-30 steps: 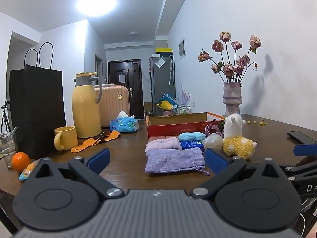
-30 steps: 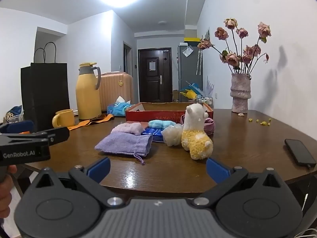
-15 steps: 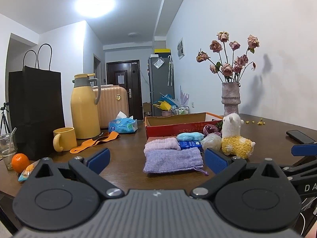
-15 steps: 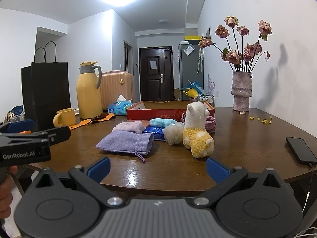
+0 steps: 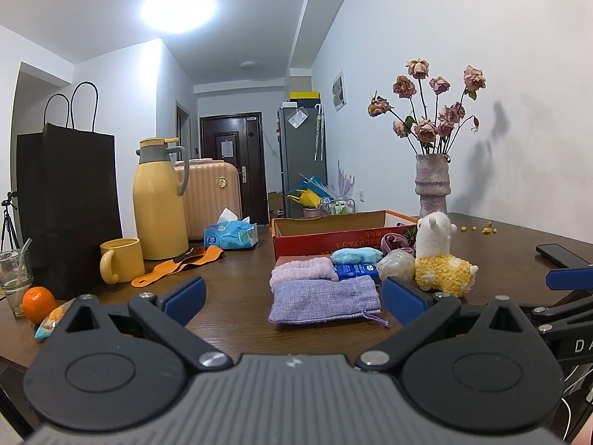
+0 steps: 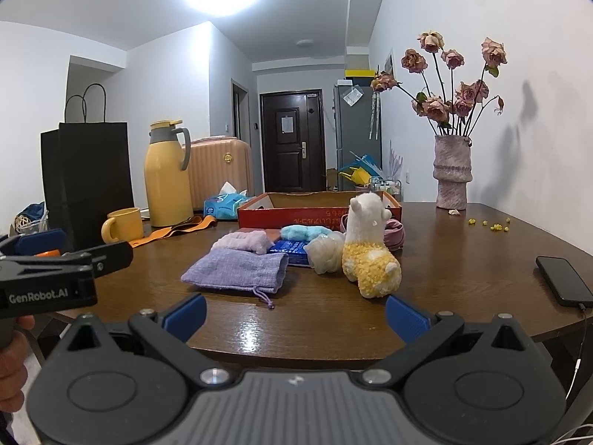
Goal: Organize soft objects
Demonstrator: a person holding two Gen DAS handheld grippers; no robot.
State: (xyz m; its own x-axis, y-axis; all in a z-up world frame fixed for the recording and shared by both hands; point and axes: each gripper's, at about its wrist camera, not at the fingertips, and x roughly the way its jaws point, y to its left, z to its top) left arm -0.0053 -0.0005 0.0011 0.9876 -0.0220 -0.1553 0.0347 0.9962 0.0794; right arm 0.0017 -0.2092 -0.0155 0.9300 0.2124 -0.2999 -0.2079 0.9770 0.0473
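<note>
A purple drawstring pouch (image 5: 324, 302) (image 6: 237, 271) lies nearest me on the brown table. Behind it are a pink folded cloth (image 5: 302, 273) (image 6: 242, 241), a blue packet (image 5: 355, 270), a light blue fluffy piece (image 5: 355, 255) (image 6: 302, 231), a pale translucent ball (image 5: 398, 265) (image 6: 326, 250) and a white and yellow alpaca plush (image 5: 439, 259) (image 6: 368, 248). An open red box (image 5: 333, 228) (image 6: 315, 209) stands behind them. My left gripper (image 5: 292, 298) and right gripper (image 6: 294, 311) are both open and empty, short of the pile.
A yellow thermos (image 5: 159, 200), yellow mug (image 5: 120, 259), black paper bag (image 5: 66, 200), tissue pack (image 5: 231, 233), orange strap (image 5: 178, 265), glass (image 5: 11, 274) and orange (image 5: 37, 298) stand at the left. A vase of dried roses (image 5: 431, 185) and a phone (image 6: 563, 283) are at the right.
Both views have shifted very slightly. The objects on the table have not moved and both grippers stay open.
</note>
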